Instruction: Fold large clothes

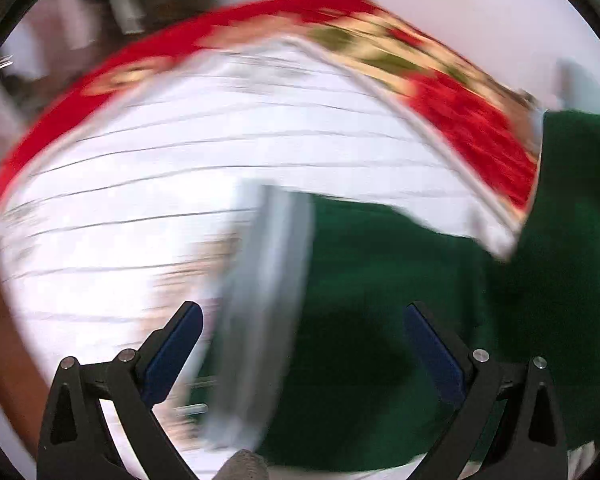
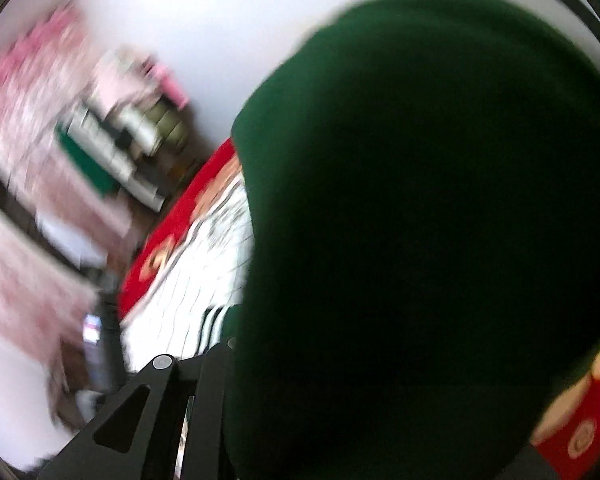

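A dark green garment [image 1: 380, 280] lies on a white quilt with thin dark lines [image 1: 180, 160]. My left gripper [image 1: 303, 308] hovers over it, open, its blue pads [image 1: 176, 344] wide apart and gripping nothing. A blurred pale grey strip [image 1: 260, 300] crosses between them. In the right wrist view the green garment [image 2: 420, 240] hangs right in front of the lens and fills most of the frame. It hides the fingertips of my right gripper [image 2: 296, 332]. The one finger linkage [image 2: 168, 376] that shows is drawn inward, so the jaws are pinched on the cloth.
A red blanket with a floral border [image 1: 472, 128] edges the quilt. Striped black-and-white cloth [image 2: 212, 320] lies on the quilt. Pink patterned fabric [image 2: 32, 120] and a blurred stack of folded things [image 2: 132, 140] stand beyond the bed, near a white wall [image 2: 220, 20]. Both views are motion-blurred.
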`<state>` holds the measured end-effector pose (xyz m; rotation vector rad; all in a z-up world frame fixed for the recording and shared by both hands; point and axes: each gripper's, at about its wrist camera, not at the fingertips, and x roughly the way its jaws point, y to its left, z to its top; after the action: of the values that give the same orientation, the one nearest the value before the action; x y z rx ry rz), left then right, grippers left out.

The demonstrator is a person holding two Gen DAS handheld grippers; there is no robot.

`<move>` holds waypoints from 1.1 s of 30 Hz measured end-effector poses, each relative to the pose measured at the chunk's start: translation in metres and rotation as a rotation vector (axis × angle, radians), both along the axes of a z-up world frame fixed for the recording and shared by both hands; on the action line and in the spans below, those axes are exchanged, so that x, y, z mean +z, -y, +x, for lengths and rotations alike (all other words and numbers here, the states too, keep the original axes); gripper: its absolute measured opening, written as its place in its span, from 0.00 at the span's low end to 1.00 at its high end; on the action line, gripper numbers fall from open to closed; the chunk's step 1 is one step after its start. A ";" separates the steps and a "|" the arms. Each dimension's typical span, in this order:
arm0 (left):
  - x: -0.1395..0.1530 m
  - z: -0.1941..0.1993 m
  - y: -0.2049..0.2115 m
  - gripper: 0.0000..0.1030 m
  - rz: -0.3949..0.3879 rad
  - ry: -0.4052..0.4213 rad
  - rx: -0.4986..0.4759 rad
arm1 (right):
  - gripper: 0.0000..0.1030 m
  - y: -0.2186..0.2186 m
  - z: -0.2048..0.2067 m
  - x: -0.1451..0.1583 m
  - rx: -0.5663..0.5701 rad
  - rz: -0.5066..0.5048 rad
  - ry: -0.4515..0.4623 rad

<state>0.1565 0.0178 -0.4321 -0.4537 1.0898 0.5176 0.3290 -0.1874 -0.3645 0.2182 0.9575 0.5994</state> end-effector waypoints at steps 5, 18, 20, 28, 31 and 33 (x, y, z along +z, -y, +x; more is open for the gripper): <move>0.009 -0.092 -0.057 1.00 0.089 -0.059 0.206 | 0.19 -0.138 -0.045 -0.050 0.257 -0.141 0.045; 0.062 -0.141 -0.078 1.00 0.076 0.033 0.370 | 0.81 -0.210 -0.085 -0.132 0.607 -0.109 -0.320; 0.080 -0.123 -0.067 1.00 0.053 0.101 0.332 | 0.81 -0.178 -0.068 -0.123 0.557 -0.046 -0.411; 0.001 -0.029 -0.026 1.00 0.076 -0.004 0.134 | 0.81 -0.044 0.008 -0.142 0.136 -0.073 -0.509; -0.074 -0.018 -0.035 1.00 0.085 -0.192 0.111 | 0.68 -0.012 0.055 -0.146 0.031 -0.051 -0.542; -0.112 -0.025 -0.048 1.00 0.019 -0.243 0.120 | 0.48 -0.008 0.077 -0.155 0.017 -0.010 -0.571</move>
<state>0.1315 0.0658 -0.5438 -0.4492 1.2946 0.7023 0.4060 -0.1790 -0.5192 0.3841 1.5132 0.5572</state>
